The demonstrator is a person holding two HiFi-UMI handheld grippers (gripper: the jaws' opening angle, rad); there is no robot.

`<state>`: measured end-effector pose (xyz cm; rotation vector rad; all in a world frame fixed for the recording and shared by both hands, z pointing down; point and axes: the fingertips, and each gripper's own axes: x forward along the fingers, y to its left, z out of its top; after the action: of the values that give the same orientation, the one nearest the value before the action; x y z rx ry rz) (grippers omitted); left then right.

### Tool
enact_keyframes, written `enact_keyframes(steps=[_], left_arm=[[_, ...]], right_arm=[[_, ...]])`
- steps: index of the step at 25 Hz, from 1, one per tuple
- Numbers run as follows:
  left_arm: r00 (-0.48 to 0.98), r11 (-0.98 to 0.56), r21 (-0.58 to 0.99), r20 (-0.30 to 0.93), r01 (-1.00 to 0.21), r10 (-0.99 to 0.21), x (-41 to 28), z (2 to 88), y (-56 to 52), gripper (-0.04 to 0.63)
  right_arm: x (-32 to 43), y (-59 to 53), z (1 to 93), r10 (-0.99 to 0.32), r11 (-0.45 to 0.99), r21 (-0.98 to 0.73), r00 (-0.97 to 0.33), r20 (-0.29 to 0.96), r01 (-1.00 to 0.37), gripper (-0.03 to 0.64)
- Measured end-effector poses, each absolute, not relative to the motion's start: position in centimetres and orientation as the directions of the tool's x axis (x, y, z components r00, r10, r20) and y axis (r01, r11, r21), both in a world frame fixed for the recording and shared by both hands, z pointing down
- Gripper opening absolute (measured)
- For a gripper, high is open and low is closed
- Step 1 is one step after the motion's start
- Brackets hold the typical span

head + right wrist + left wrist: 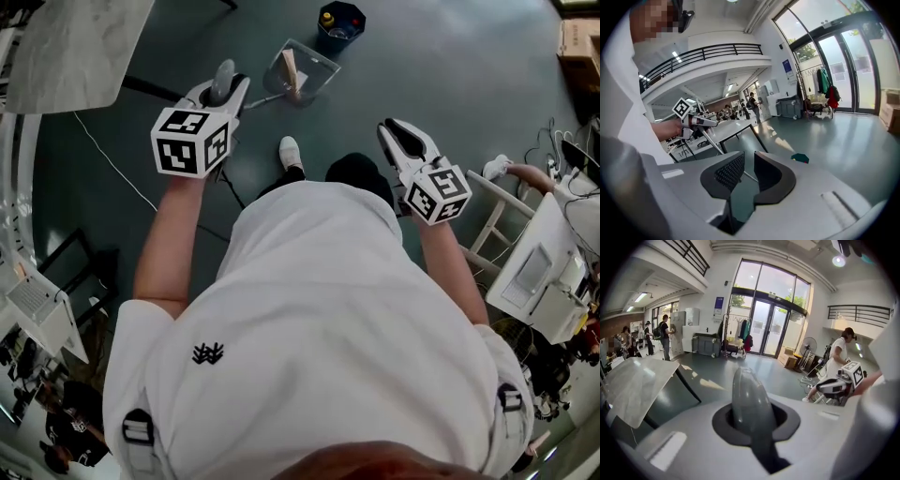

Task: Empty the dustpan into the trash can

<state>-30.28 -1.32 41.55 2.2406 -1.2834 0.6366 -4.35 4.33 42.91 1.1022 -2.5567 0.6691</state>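
A clear dustpan (302, 70) with a pale scrap inside sits on the dark floor ahead of me, on a thin rod. The rod's grey handle (223, 81) (747, 394) stands up between the jaws of my left gripper (228, 89) (754, 425), which is shut on it. Just beyond the dustpan stands the dark blue trash can (339, 21) (800, 158), with something yellow inside. My right gripper (392, 129) (749, 161) hangs in the air to the right, apart from both. It is open by a narrow gap with nothing between its pads.
A marble-topped table (75, 37) stands at the far left, and a thin cable (112, 159) crosses the floor beside it. A white rack (497, 216) and desks crowd the right side. A cardboard box (577, 42) is at the far right. My feet (291, 150) are just below the dustpan.
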Motion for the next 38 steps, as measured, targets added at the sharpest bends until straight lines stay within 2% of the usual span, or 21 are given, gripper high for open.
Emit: enact_keyframes(steps=[5,11,23,30,38], left_arm=[[0.478,-0.473,0.183,0.604,-0.862,-0.638,-30.1,41.8,-6.1,0.081],[0.473,-0.482,0.165,0.610,-0.860,-0.635,-27.7,41.8,-12.3,0.081],[0.364,-0.405,0.097,0.659,-0.909,-0.659,-21.8,45.1,-25.8,0.080],[0.307,-0.371,0.056,0.682,-0.927,-0.664,-18.6,47.0,-30.1,0.080],[0.270,-0.473,-0.090,0.721,-0.876,-0.638,-13.0,48.4,-31.8,0.080]], right_arm=[[-3.9,3.2,43.2,-0.613,0.580,-0.302,-0.649,0.450,-0.757,0.061],[-1.5,-1.6,43.3,-0.637,0.555,-0.323,-0.642,0.427,-0.766,0.061],[6.8,-14.4,43.8,-0.611,0.580,-0.354,-0.680,0.405,-0.733,0.061],[11.9,-18.1,44.9,-0.610,0.564,-0.380,-0.681,0.406,-0.733,0.061],[15.9,-21.6,44.9,-0.625,0.559,-0.386,-0.679,0.386,-0.734,0.060]])
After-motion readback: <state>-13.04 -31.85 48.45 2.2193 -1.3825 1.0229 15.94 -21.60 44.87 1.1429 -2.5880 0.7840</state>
